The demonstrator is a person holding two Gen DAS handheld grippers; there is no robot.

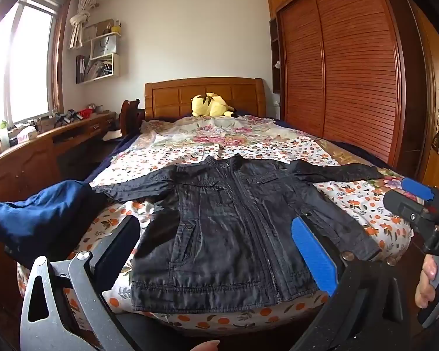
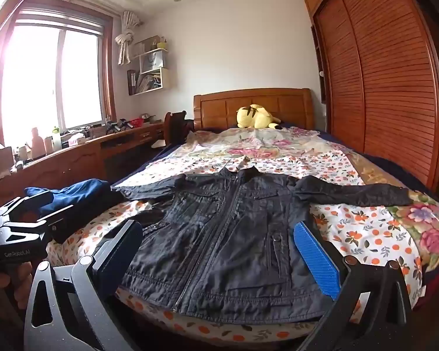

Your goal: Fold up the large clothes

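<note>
A dark zip-front jacket (image 1: 234, 234) lies flat, face up and zipped, sleeves spread wide, at the foot of the floral-sheeted bed (image 1: 351, 201), while left gripper (image 1: 219, 251) and right gripper (image 2: 219, 254) hover above it, fingers spread wide, empty.

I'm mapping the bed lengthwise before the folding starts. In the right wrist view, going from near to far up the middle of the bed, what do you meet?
Black jacket laid flat with its hem nearest and collar farthest → floral bedspread → yellow plush toy → wooden headboard.
</note>
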